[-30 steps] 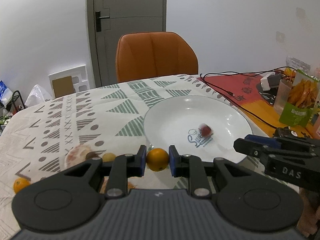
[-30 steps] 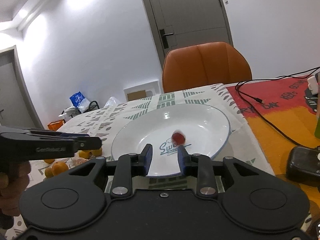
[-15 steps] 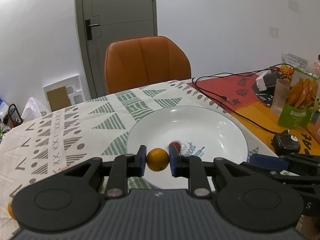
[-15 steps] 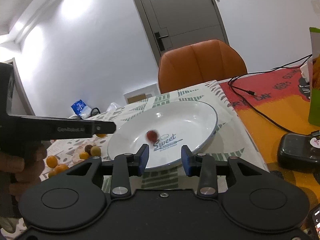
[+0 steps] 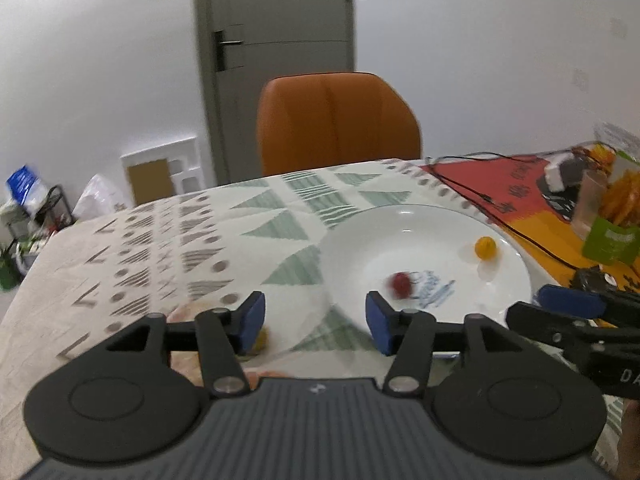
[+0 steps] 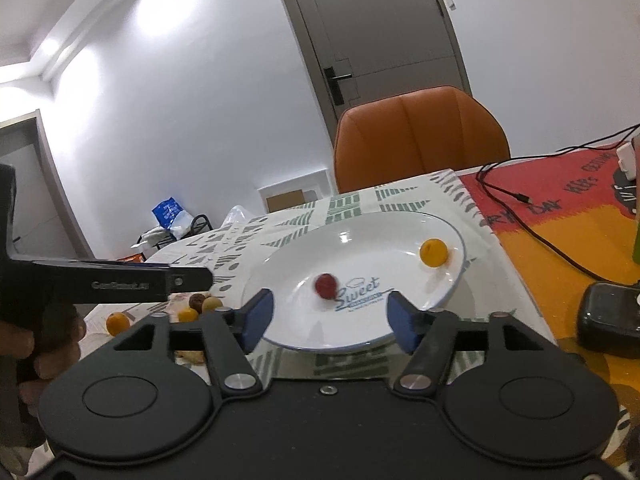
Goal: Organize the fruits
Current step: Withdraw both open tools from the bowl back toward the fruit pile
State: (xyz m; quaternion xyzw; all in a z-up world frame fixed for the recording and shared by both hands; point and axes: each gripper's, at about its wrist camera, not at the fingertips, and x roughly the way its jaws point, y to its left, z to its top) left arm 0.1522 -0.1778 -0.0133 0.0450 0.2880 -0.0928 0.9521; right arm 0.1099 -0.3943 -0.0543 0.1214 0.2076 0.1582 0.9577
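Note:
A white plate (image 5: 432, 224) (image 6: 360, 232) lies on the patterned tablecloth. In it are a small red fruit (image 5: 401, 284) (image 6: 326, 285), blurred, and a small orange fruit (image 5: 486, 247) (image 6: 433, 253) near its far right rim. My left gripper (image 5: 316, 318) is open and empty, just left of the plate's near edge. My right gripper (image 6: 330, 316) is open and empty over the plate's near rim. Several small orange and brown fruits (image 6: 188, 314) lie on the cloth left of the plate, below the left gripper's body (image 6: 108, 282).
An orange chair (image 5: 336, 120) stands behind the table. A black cable (image 5: 472, 196) crosses the red-orange mat (image 5: 500, 184). A green snack bag (image 5: 612, 220) and a black device (image 6: 608, 316) sit at the right. A hand (image 6: 24, 340) holds the left gripper.
My left gripper has opened and let go of the orange fruit, which now lies in the plate. The red fruit has shifted in the plate. My right gripper has opened wider.

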